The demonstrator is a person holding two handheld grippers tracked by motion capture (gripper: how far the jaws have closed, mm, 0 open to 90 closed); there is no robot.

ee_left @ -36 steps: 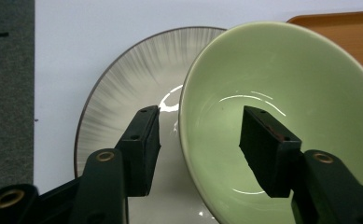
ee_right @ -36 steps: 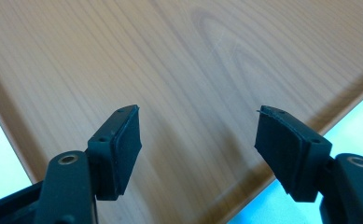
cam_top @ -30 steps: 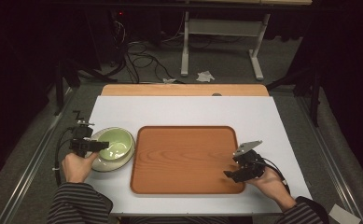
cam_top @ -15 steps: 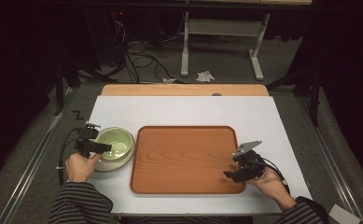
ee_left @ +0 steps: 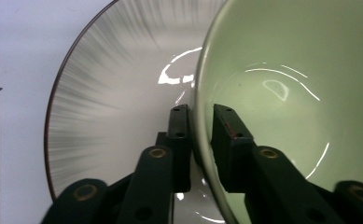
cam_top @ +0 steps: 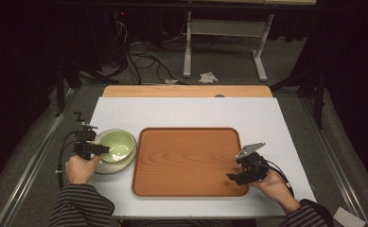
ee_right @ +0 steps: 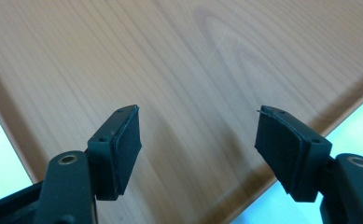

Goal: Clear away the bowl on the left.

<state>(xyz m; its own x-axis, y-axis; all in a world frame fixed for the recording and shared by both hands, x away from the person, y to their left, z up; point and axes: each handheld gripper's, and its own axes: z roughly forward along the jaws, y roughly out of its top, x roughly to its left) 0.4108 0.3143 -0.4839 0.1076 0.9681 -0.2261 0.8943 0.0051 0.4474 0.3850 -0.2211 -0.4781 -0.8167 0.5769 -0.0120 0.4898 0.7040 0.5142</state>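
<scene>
Pinching the rim of the green bowl, the left hand-held gripper had just been closing, one jaw inside and one outside. The bowl sat on a white plate at the left of the high view, just beside the wooden tray. The thin rim might slip and the bowl tip. The right hand-held gripper was wide and empty over the tray's lower right corner. The tabletop lay bare behind.
</scene>
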